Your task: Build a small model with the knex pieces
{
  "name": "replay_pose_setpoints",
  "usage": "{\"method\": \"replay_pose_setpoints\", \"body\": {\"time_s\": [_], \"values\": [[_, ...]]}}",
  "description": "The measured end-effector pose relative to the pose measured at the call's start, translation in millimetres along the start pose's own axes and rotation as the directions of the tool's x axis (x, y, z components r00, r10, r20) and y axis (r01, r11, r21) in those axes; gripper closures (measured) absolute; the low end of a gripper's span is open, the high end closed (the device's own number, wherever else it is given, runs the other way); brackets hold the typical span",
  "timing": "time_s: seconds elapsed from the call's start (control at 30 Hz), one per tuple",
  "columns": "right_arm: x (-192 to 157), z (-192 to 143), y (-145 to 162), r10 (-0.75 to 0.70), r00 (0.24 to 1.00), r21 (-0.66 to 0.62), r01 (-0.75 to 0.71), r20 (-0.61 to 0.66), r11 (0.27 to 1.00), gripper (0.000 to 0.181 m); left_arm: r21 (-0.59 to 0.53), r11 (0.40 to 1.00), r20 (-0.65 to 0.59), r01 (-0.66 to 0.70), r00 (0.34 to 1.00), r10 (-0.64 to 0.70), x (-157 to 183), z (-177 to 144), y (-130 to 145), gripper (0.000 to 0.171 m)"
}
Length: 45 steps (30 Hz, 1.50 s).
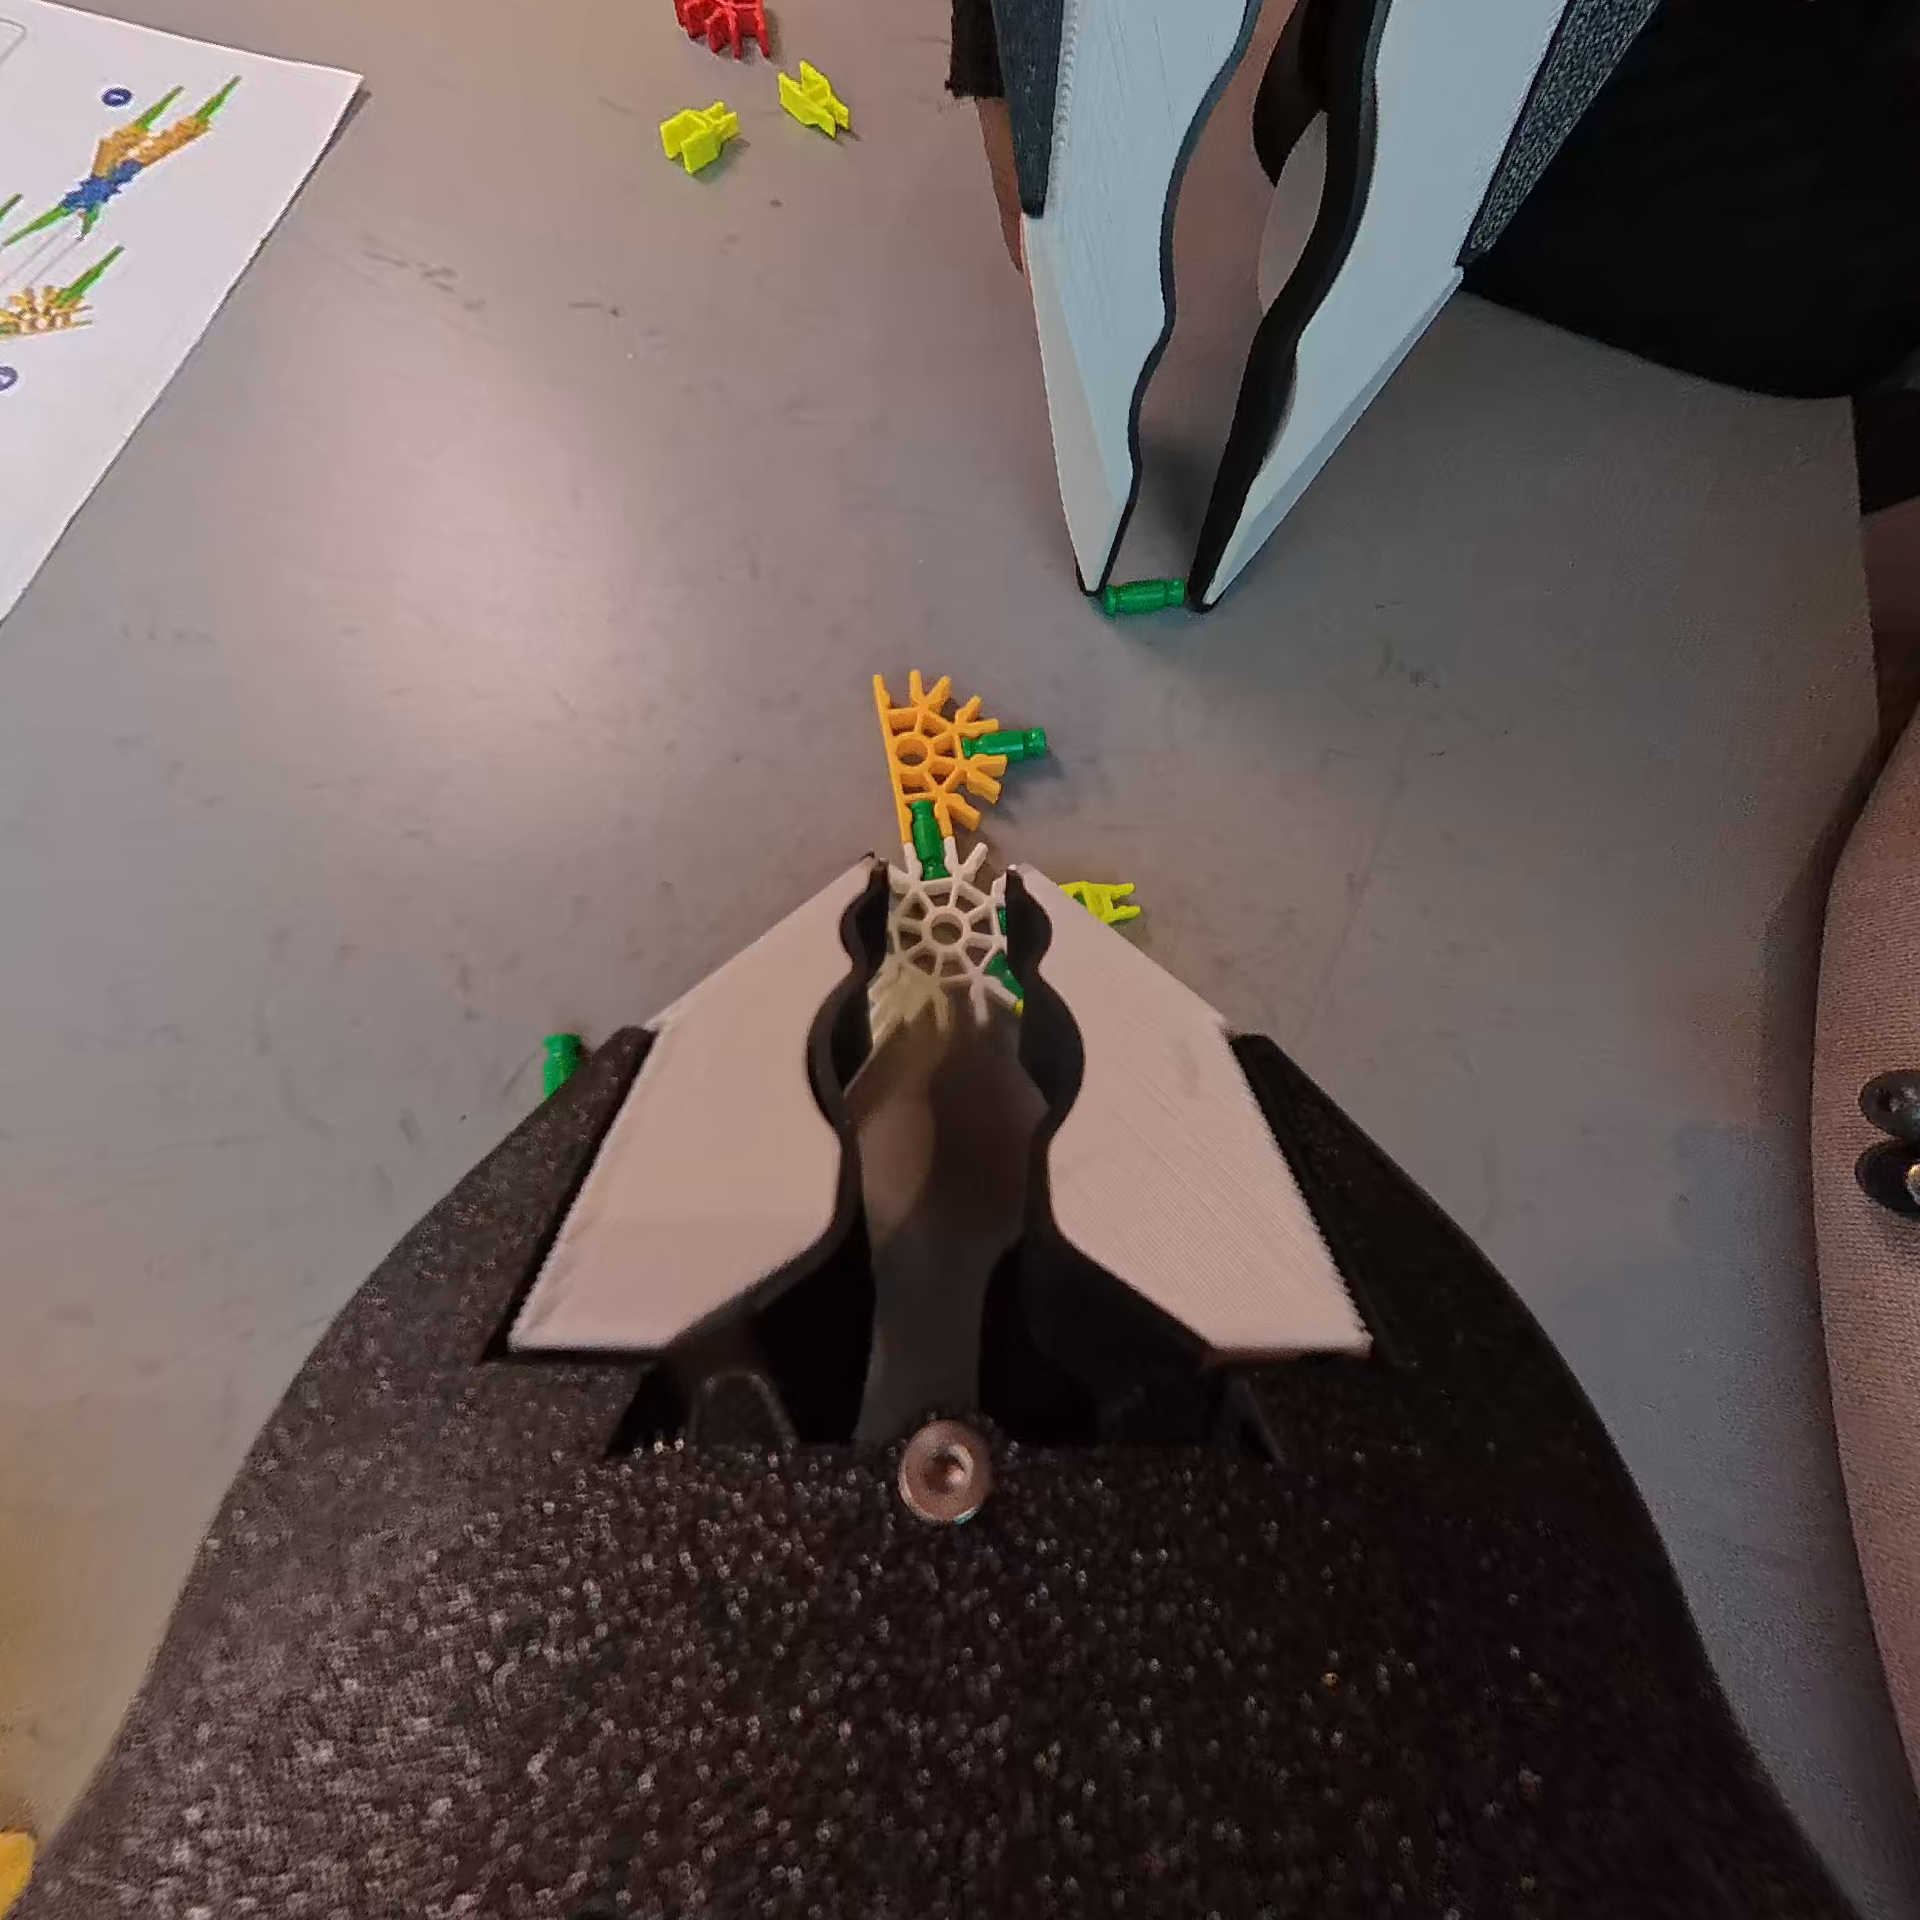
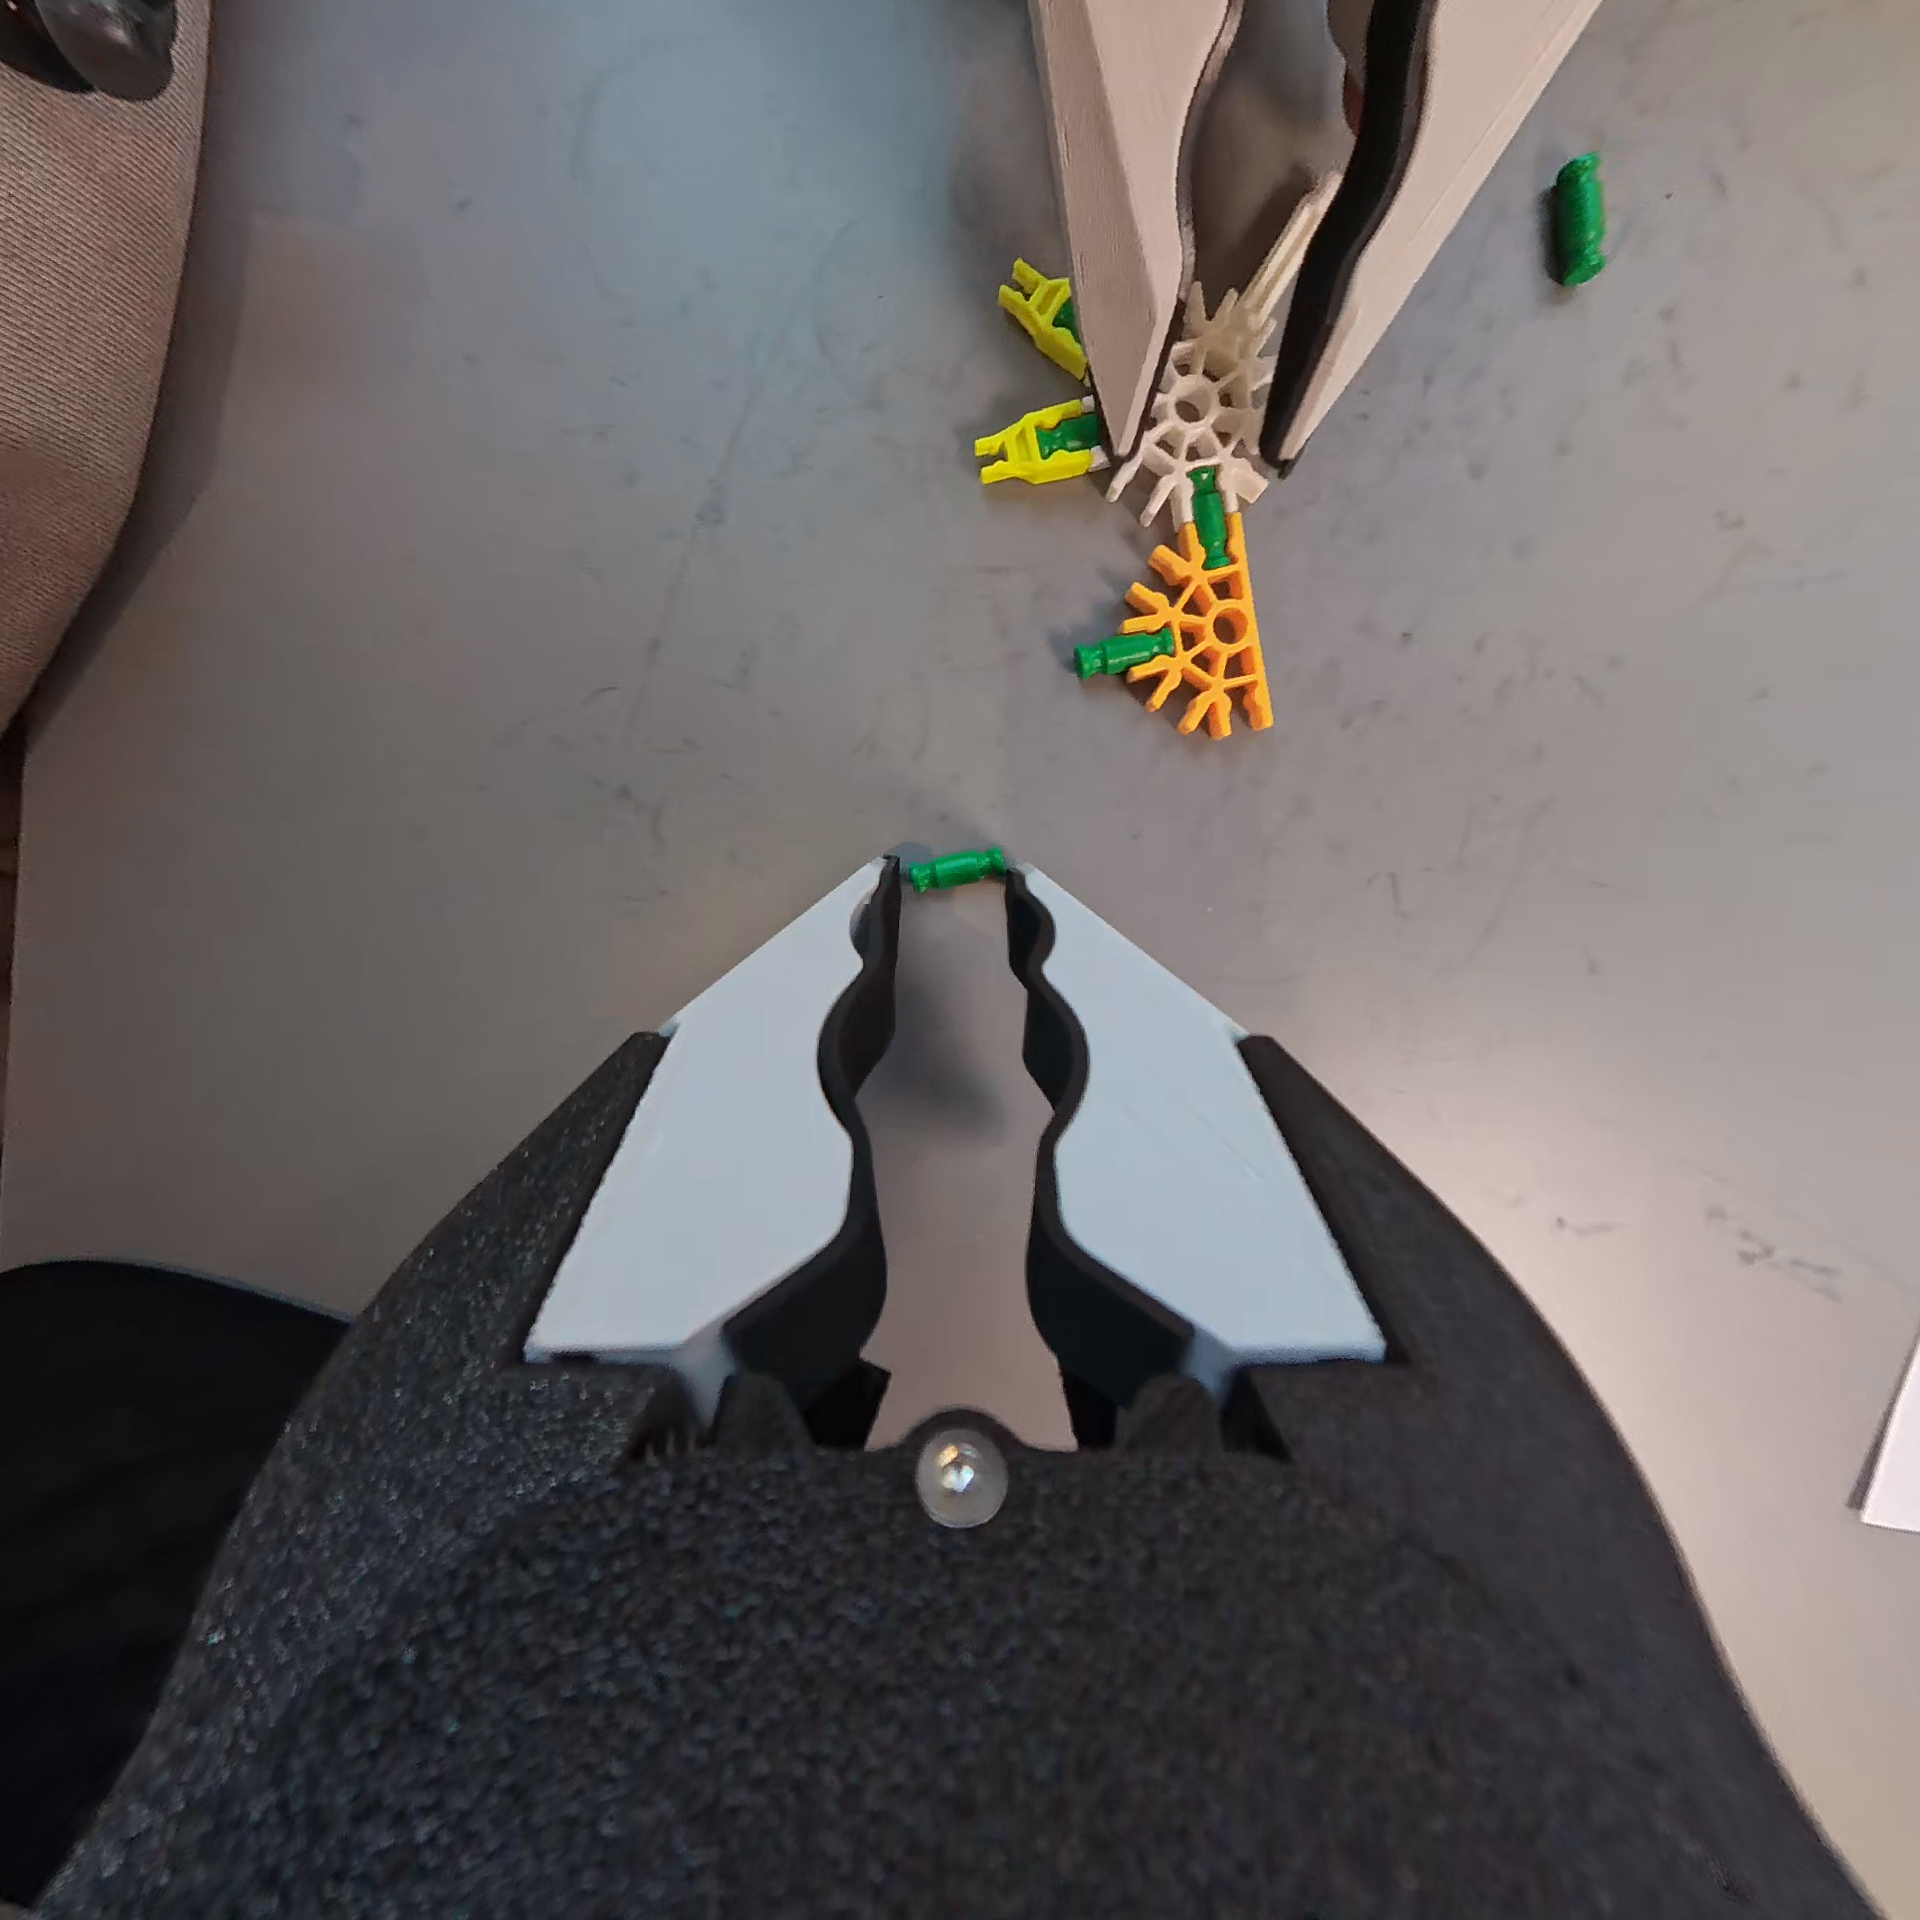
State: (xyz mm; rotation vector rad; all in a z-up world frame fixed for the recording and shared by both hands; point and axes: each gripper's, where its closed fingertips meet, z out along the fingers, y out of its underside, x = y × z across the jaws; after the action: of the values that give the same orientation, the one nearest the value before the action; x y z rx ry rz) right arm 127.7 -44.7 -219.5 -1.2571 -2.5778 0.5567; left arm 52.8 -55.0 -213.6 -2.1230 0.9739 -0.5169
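The left claw (image 1: 943, 878) is clenched on the white wheel connector (image 1: 943, 928) to steady the orange-and-green assembly on the grey worktop (image 1: 520, 623), while the right claw (image 2: 948, 871) pinches a short green rod (image 2: 956, 868) endwise nearby.

Table top (image 1: 520, 623): smooth matt grey, faintly scuffed. Toy pieces all glossy moulded plastic: white wheel (image 1: 940, 930), orange fan (image 1: 930, 758), green peg (image 2: 956, 869). Gripper fingers (image 2: 748, 1122): matt ribbed plastic, black grainy housing. Upper left, left wrist view: paper sheet (image 1: 156, 260).
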Motion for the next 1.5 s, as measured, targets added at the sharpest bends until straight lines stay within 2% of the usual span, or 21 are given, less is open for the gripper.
{"method": "replay_pose_setpoints", "body": {"time_s": [0.13,0.23,0.47,0.6,0.73,0.8,0.9,1.07,1.17,1.27,1.5], "values": [[4.1,-3.5,3.3,0.073,0.995,0.019,-0.072,-0.061,0.997,0.158,0.009,1.000,-0.002,0.015,1.000,-0.015,-1.8,-3.2,0.3,0.147],[8.7,-10.8,5.5,0.211,0.968,0.082,-0.201,-0.134,0.976,0.158,0.003,1.000,0.004,0.016,1.000,-0.016,-3.9,-6.7,2.8,0.145],[-2.2,-17.5,5.1,0.553,0.810,0.247,-0.505,-0.194,0.827,0.157,-0.018,1.000,-0.002,0.023,1.000,-0.023,-5.5,-8.1,7.8,0.141],[-2.8,-14.8,12.4,0.613,0.750,0.253,-0.561,-0.248,0.788,0.157,-0.019,1.000,-0.003,0.017,1.000,-0.017,-4.2,-7.6,7.6,0.141],[-3.9,-6.8,-0.2,0.678,0.711,0.292,-0.618,-0.189,0.730,0.158,-0.019,1.000,-0.002,0.018,1.000,-0.018,-4.1,-7.6,7.6,0.142],[-2.6,0.4,-3.2,0.683,0.703,0.282,-0.627,-0.196,0.726,0.160,-0.019,1.000,-0.004,0.018,1.000,-0.018,-3.8,-7.5,7.6,0.142],[4.5,0.5,-1.0,0.686,0.694,0.285,-0.627,-0.220,0.725,0.176,-0.016,1.000,-0.008,0.021,1.000,-0.021,-2.8,-7.2,7.6,0.144],[10.2,-1.2,-0.4,0.605,0.762,0.235,-0.559,-0.233,0.795,0.176,-0.013,1.000,-0.037,0.025,0.999,-0.025,3.4,-5.2,6.8,0.144],[20.3,-7.5,-16.4,0.540,0.807,0.263,-0.482,-0.240,0.836,0.176,-0.015,0.999,-0.037,0.036,0.999,-0.036,5.7,-4.0,6.1,0.144],[30.3,-6.4,-20.9,0.464,0.845,0.219,-0.415,-0.266,0.883,0.176,-0.015,0.999,-0.041,0.031,0.999,-0.031,7.1,-3.7,6.2,0.144],[33.1,5.5,-24.7,0.371,0.904,0.127,-0.351,-0.214,0.928,0.176,-0.009,1.000,-0.050,0.028,0.998,-0.029,7.7,-3.7,6.2,0.144]]}}
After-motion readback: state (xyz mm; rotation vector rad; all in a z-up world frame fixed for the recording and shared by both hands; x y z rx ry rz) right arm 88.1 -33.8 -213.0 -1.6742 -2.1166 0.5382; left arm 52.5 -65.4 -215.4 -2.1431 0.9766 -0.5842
